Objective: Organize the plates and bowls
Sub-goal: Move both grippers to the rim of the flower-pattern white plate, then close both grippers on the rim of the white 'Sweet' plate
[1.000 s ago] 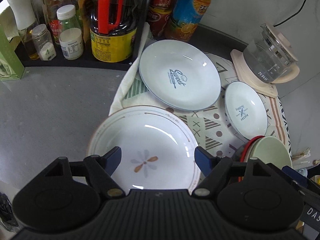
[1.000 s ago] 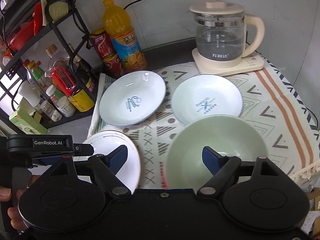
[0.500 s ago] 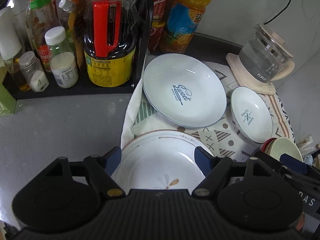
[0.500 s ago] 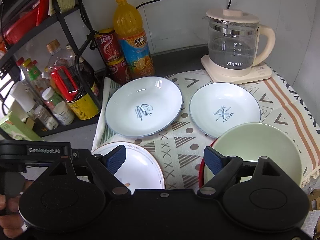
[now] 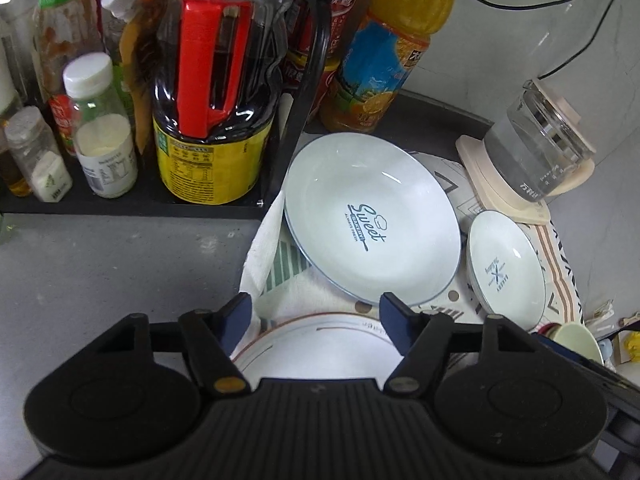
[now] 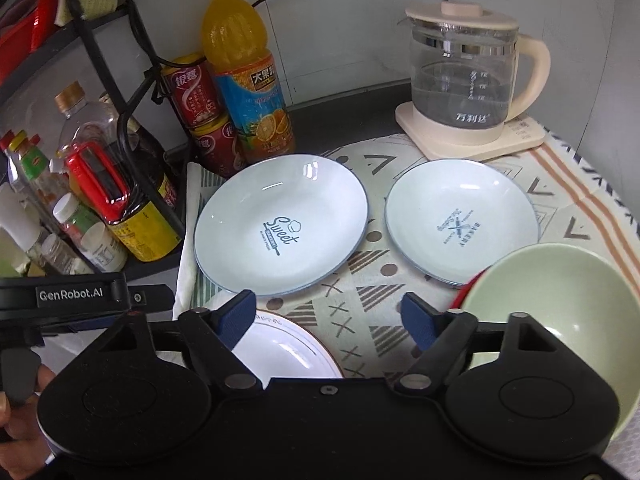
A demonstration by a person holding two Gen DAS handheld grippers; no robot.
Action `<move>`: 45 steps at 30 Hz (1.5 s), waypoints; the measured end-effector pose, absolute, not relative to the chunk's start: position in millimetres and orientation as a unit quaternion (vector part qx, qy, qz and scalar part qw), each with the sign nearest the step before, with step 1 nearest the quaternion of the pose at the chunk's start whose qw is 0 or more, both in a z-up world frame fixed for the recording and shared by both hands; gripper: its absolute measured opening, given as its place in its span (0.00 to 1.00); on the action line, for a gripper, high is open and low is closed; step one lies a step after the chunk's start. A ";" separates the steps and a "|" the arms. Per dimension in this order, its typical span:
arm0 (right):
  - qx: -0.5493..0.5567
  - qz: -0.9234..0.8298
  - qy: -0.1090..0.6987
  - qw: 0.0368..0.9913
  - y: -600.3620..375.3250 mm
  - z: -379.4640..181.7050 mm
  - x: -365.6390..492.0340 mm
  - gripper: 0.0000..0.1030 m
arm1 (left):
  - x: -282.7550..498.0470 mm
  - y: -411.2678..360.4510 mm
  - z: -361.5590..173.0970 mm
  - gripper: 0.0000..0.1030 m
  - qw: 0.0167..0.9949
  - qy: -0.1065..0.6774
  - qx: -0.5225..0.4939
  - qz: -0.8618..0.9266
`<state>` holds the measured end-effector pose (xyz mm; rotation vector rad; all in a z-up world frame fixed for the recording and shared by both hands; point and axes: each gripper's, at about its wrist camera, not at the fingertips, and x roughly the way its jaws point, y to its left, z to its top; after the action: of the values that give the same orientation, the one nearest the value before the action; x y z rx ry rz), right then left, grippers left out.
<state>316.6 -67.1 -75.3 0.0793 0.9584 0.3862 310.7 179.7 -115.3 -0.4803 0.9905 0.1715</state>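
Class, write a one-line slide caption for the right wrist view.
Right gripper, closing on nothing, above a cloth with two plates and a green bowl.

"Sweet" in dark blue script w/ small "BAKERY" on a rolling-pin mark: centre of the large pale-blue round plate (image 6: 280, 224). "BAKERY" by crossed utensils, plus more script too small to read: smaller pale-blue round plate (image 6: 460, 220). "GenRobot.AI", white on black: bar of the black handheld gripper (image 6: 70, 294) at left of right-wrist view. Chinese chars on the clear glass kettle w/ cream lid (image 6: 468, 72), plus level marks, illegible. Chinese chars on red drink can (image 6: 192, 92) and orange juice bottle label (image 6: 254, 100). Yellow label on dark oil jug (image 5: 208, 164): print illegible.
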 end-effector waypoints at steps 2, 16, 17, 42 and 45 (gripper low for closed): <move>0.043 0.181 0.460 0.868 -64.0 -80.5 322.7 0.68 | 316.3 181.8 -122.0 0.58 0.845 0.471 -0.240 0.080; 0.119 0.160 0.525 0.827 -46.4 -139.2 367.6 0.43 | 356.5 189.4 -166.5 0.31 0.818 0.495 -0.280 0.091; 0.123 0.159 0.528 0.825 -45.0 -143.2 370.0 0.42 | 359.0 189.8 -169.9 0.31 0.815 0.497 -0.284 0.090; 0.174 0.147 0.541 0.810 -40.6 -189.5 403.2 0.17 | 374.8 188.3 -186.1 0.14 0.826 0.464 -0.302 0.107; 0.164 0.156 0.526 0.820 -42.3 -180.4 399.4 0.14 | 370.4 187.1 -179.1 0.14 0.828 0.461 -0.301 0.106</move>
<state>399.4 -42.3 -180.4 0.3499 1.1192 0.3328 370.4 187.1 -179.1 -0.6390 0.9784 0.2261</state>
